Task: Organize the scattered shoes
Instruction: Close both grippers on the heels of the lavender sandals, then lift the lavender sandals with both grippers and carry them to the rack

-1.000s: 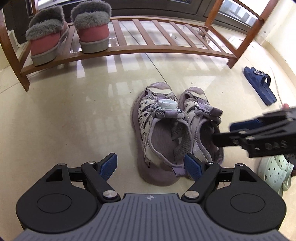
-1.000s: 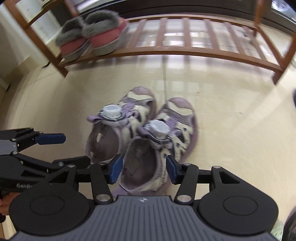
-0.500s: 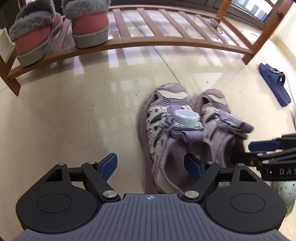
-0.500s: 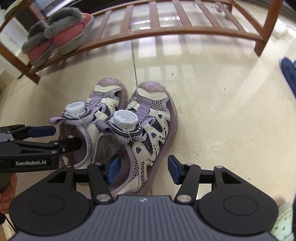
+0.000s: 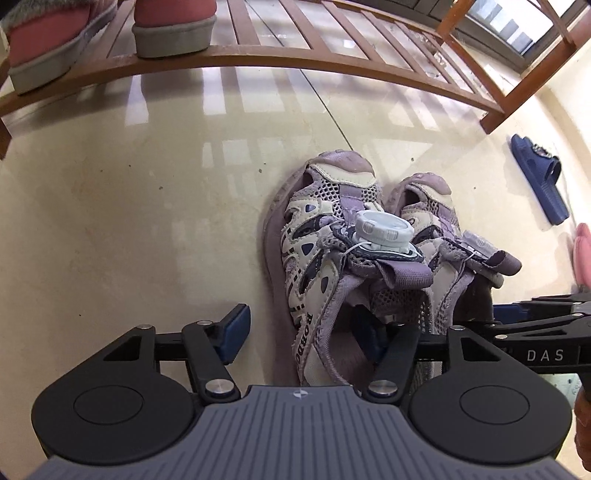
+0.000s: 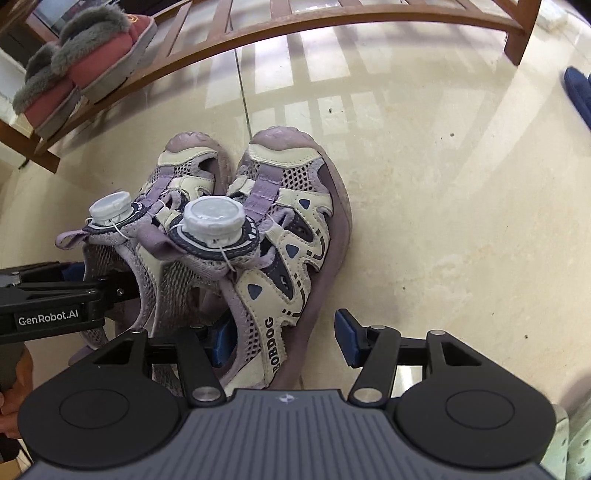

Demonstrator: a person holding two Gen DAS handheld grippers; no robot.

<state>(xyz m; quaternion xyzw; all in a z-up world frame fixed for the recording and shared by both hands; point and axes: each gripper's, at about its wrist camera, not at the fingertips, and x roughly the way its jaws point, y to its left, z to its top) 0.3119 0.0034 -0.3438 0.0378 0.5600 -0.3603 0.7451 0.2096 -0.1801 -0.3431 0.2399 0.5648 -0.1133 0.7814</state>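
A pair of purple and cream mesh sandals lies side by side on the tiled floor, toes toward the rack. My left gripper (image 5: 301, 334) straddles the outer side wall of the left sandal (image 5: 321, 258). One pad is inside the shoe and the other stands off its sole with a gap. Its jaws are closing. My right gripper (image 6: 284, 341) straddles the outer wall of the right sandal (image 6: 288, 240) in the same way. Its inner pad is in the shoe, its outer pad is just clear of the sole, and its jaws are closing slightly.
A wooden slatted shoe rack (image 5: 258, 59) stands behind the sandals, with pink fur-lined slippers (image 5: 173, 22) on its left end. A blue slide (image 5: 537, 184) lies on the floor to the right. A mint clog (image 6: 576, 443) sits at the near right.
Both grippers have sunk onto the sandals, so their fingers now straddle the shoes' side walls. The left jaws have narrowed markedly. The sandals have stayed in place.
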